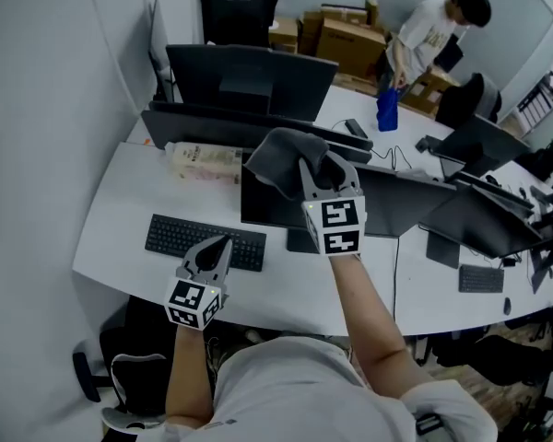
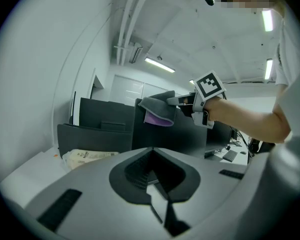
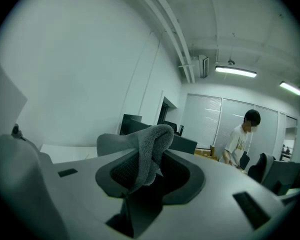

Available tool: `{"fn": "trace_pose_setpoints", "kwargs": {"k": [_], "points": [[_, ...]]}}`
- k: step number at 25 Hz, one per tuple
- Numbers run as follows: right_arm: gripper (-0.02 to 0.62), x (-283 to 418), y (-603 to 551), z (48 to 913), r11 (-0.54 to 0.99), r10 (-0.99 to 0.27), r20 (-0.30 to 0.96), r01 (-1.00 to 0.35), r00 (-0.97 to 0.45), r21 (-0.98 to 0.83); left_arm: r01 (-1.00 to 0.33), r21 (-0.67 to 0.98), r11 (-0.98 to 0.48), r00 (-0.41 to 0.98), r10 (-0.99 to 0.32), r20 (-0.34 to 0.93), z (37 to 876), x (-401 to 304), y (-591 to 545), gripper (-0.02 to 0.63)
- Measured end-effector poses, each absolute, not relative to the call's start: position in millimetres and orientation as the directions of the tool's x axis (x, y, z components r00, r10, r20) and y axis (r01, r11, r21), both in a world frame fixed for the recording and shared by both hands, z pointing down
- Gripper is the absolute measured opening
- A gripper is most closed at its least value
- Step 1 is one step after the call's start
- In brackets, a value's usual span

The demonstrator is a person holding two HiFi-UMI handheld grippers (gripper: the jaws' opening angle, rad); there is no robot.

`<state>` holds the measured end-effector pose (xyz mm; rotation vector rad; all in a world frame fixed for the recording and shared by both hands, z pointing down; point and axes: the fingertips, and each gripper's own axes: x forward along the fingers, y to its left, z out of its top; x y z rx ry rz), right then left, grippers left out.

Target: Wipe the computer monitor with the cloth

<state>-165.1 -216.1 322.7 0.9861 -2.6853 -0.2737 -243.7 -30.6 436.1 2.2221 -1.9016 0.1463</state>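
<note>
The dark computer monitor [image 1: 405, 210] stands mid-desk behind a black keyboard [image 1: 205, 239]. My right gripper [image 1: 321, 171] is shut on a grey cloth [image 1: 284, 157] and holds it at the monitor's upper left edge. I cannot tell whether the cloth touches it. In the right gripper view the cloth [image 3: 146, 151] bunches up between the jaws. The left gripper view shows the cloth [image 2: 157, 110], purple underneath, against the monitor [image 2: 165, 139]. My left gripper [image 1: 221, 245] hovers over the keyboard's right end, jaws shut with nothing between them.
A white packet [image 1: 205, 159] lies left of the monitor. More monitors [image 1: 249, 81] stand behind and to the right. A person [image 1: 438, 30] stands at the far desk by cardboard boxes [image 1: 350, 44] and a blue bag [image 1: 387, 109]. A wall runs along the left.
</note>
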Motion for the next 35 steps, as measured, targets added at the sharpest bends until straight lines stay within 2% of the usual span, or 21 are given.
{"fn": "trace_pose_setpoints", "kwargs": {"k": [14, 35], "points": [[0.129, -102, -237, 328, 0.671, -0.740, 0.191, -0.691, -0.644, 0.270, -0.961, 0.099, -0.260, 0.276, -0.935, 0.223, 443, -208, -47, 0.002], [0.130, 15, -268, 338, 0.623, -0.782, 0.176, -0.764, -0.599, 0.170, -0.930, 0.066, -0.362, 0.366, -0.894, 0.257, 447, -126, -79, 0.002]]}}
